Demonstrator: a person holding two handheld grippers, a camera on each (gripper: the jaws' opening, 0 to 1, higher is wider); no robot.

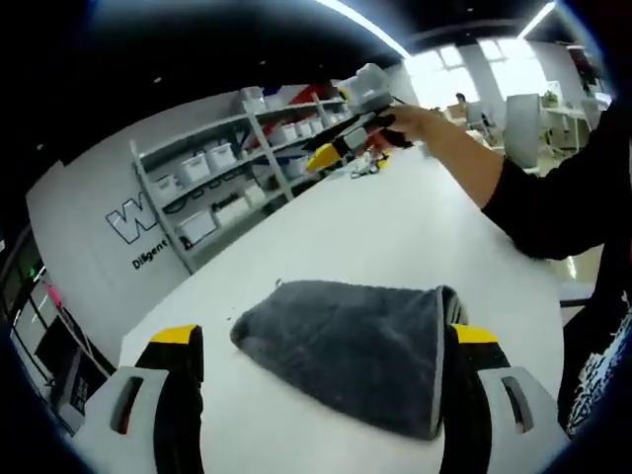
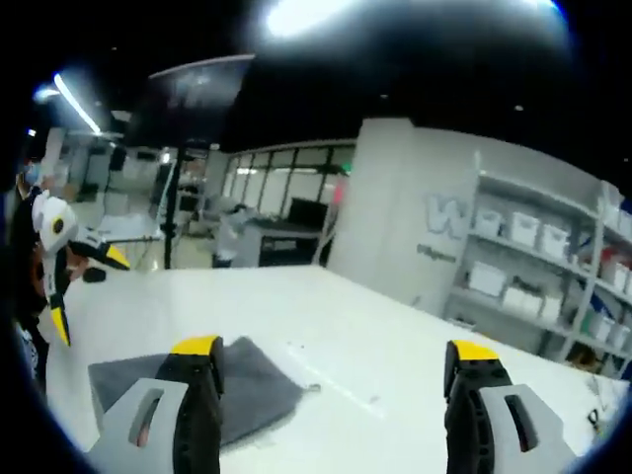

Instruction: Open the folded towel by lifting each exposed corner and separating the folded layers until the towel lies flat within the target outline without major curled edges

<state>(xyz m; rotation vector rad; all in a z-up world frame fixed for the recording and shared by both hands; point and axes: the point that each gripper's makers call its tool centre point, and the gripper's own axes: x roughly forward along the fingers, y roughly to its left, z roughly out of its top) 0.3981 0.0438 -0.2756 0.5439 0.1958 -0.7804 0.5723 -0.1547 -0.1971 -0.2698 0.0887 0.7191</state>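
**Spotter:** Your left claw (image 1: pixel 321 370) hangs with its jaws spread wide and nothing between them, and the folded towel (image 1: pixel 351 351) lies on the white surface (image 1: pixel 395 232) right ahead of it, sitting in the gap between the two jaw tips. Its long side runs across your line of reach, left to right, and a stitched edge shows at its right end, close by your right-hand jaw.

**Operator:** And the other one?

**Spotter:** Your right claw (image 2: pixel 331 395) is parted just as wide and carries nothing. In the left gripper view you hold it (image 1: pixel 346 138) up over the far end of the surface, near the shelving (image 1: pixel 222 178), well apart from the towel. So the left claw is the nearer by far; I'd judge the first corner is its job.

**Operator:** Does the right gripper view add anything?

**Spotter:** It looks back along the surface and shows the towel (image 2: pixel 252 380) low and left, partly behind your left-hand jaw, with one corner pointing right. It also catches the left claw (image 2: pixel 74 272) at the left edge. I can't make out any target outline in either view.
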